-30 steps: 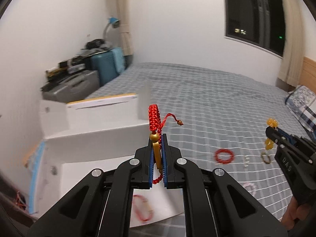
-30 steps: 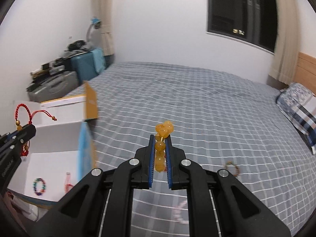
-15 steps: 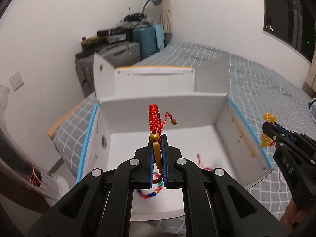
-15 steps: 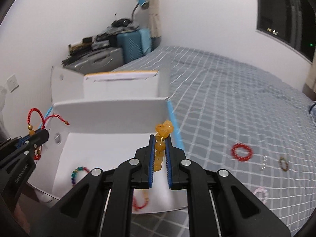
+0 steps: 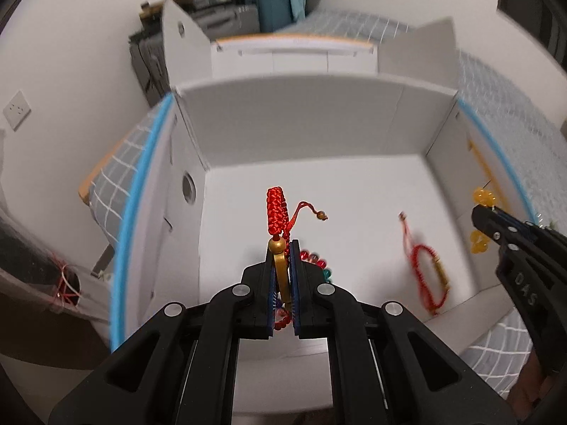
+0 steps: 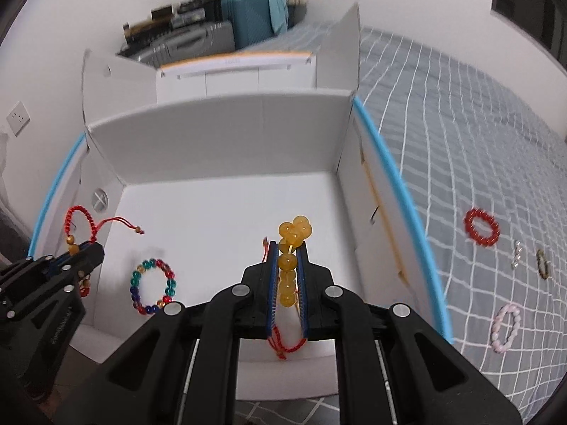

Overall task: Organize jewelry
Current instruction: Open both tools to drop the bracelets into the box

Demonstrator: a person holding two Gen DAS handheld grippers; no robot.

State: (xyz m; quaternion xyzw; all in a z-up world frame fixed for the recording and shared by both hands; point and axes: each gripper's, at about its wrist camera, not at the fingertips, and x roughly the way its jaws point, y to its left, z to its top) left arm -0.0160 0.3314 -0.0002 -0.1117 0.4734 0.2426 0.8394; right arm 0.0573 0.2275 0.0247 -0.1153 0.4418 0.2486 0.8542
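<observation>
My left gripper [image 5: 282, 248] is shut on a red braided cord bracelet [image 5: 275, 207] with gold beads and holds it above the open white box [image 5: 304, 120]. My right gripper [image 6: 287, 248] is shut on a yellow bead bracelet [image 6: 293, 233], also over the box [image 6: 226, 134]. The right gripper shows at the right edge of the left wrist view [image 5: 496, 226]; the left gripper shows at the left of the right wrist view [image 6: 81, 253]. On the box floor lie a multicoloured bead bracelet [image 6: 153, 285] and a red cord bracelet with a gold tube [image 5: 430, 278].
The box sits at the corner of a bed with a grey checked cover [image 6: 478, 124]. On the cover lie a red bead bracelet [image 6: 481, 227], a pink bead bracelet [image 6: 506, 326], a brown bracelet [image 6: 544, 262] and a small silver piece [image 6: 516, 253]. Suitcases [image 6: 244, 24] stand behind.
Both grippers have swung left from over the bed to above the box and tilted down into it, each still holding its bracelet.
</observation>
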